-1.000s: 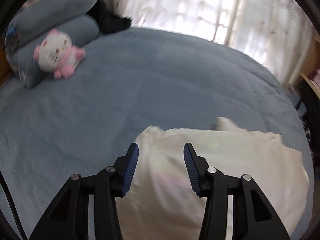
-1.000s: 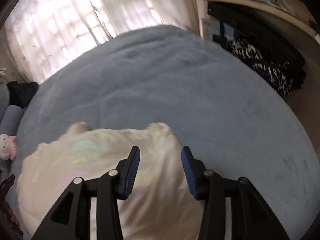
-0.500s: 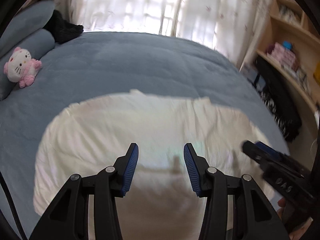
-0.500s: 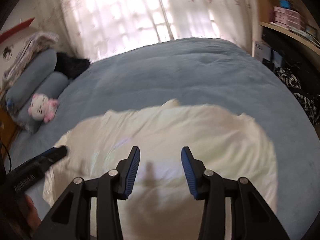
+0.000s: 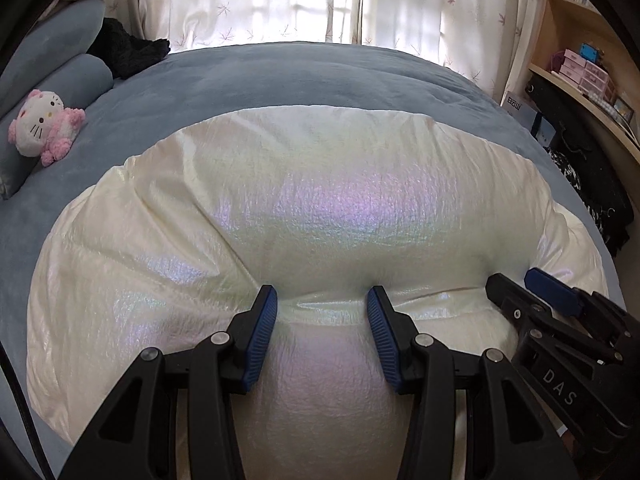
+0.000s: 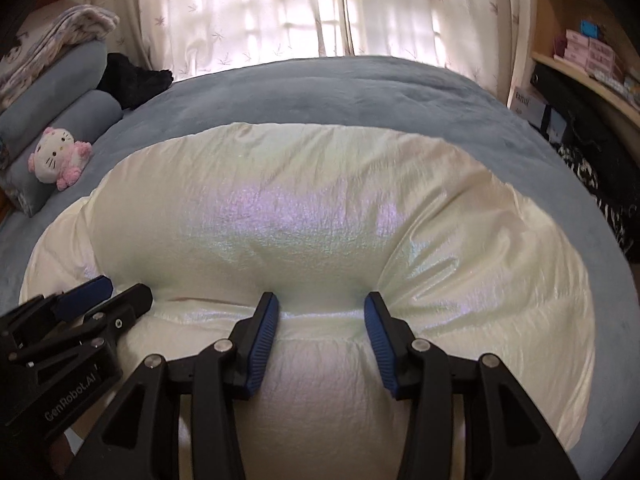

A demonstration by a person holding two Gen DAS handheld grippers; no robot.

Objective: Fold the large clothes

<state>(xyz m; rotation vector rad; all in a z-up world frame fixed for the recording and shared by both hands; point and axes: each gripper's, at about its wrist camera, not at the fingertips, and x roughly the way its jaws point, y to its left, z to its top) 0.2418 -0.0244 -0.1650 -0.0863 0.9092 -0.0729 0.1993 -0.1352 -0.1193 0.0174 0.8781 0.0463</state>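
Lying under both tools, jacket (image 5: 320, 208) spread on bed (image 5: 280, 76).

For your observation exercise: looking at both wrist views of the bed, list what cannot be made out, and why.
- Near edge of the white garment: cut off at the bottom, behind the left gripper, left wrist view.
- Its sleeves, collar or front: not distinguishable in either view.
- Labels on shelf boxes: too small.
- Right gripper: jaws apart; contact with the fabric unclear.
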